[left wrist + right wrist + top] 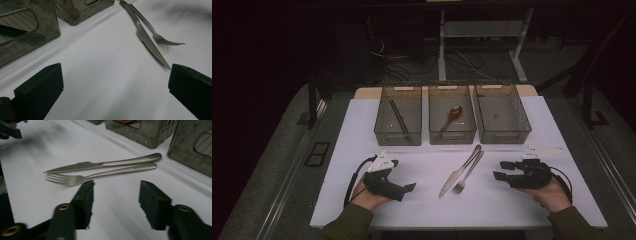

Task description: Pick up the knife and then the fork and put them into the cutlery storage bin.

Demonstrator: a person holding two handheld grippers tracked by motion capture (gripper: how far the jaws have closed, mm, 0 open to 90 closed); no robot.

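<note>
A steel knife point(457, 175) and a steel fork point(468, 175) lie side by side on the white mat, between my two grippers. Their handles point toward the bins. My left gripper point(403, 175) rests on the mat to their left, jaws wide open and empty. In the left gripper view the knife point(147, 42) and fork point(160, 38) lie ahead of the left gripper point(115, 72), toward the right. My right gripper point(500, 170) sits to the right, open with nothing between its jaws. From the right gripper point(116, 187), the fork point(100, 173) lies just beyond the jaw tips, with the knife point(100, 165) behind it.
Three translucent bins stand in a row at the back of the mat point(362, 150). The left bin point(397, 137) holds black chopsticks point(399, 117). A brown spoon point(452, 116) lies in the middle bin point(452, 137). Nothing shows in the right bin point(504, 136).
</note>
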